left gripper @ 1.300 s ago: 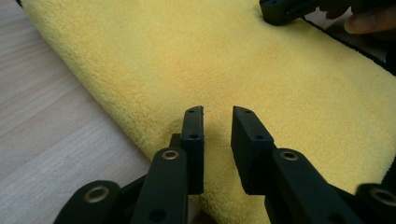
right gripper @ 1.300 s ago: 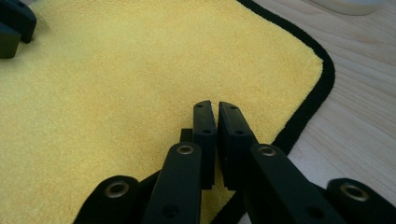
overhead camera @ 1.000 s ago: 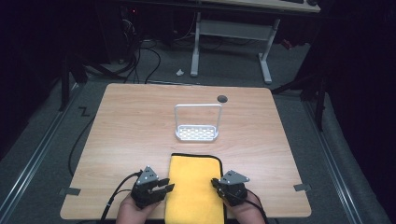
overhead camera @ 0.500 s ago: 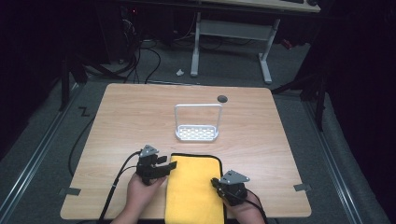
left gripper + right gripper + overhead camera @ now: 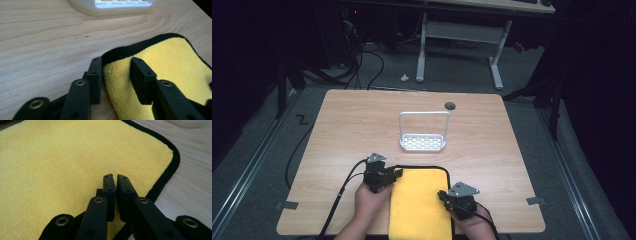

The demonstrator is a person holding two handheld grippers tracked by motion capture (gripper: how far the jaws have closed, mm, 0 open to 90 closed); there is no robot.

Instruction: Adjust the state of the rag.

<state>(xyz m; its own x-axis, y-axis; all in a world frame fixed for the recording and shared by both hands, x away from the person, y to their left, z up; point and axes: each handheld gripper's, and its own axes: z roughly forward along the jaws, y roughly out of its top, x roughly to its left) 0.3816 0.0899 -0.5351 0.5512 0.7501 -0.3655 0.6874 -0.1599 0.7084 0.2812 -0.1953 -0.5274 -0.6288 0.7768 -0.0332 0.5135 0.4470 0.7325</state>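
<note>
Yellow microfiber cloth (image 5: 419, 205) on wooden table (image 5: 337, 130): corner between closing left gripper (image 5: 116, 72), pads apart; right gripper (image 5: 115, 187) shut above it.

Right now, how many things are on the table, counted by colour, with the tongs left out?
Yellow: 1, the cloth with a black border.
White: 1, the rack with a tall handle.
Total: 2 things on the table.
</note>
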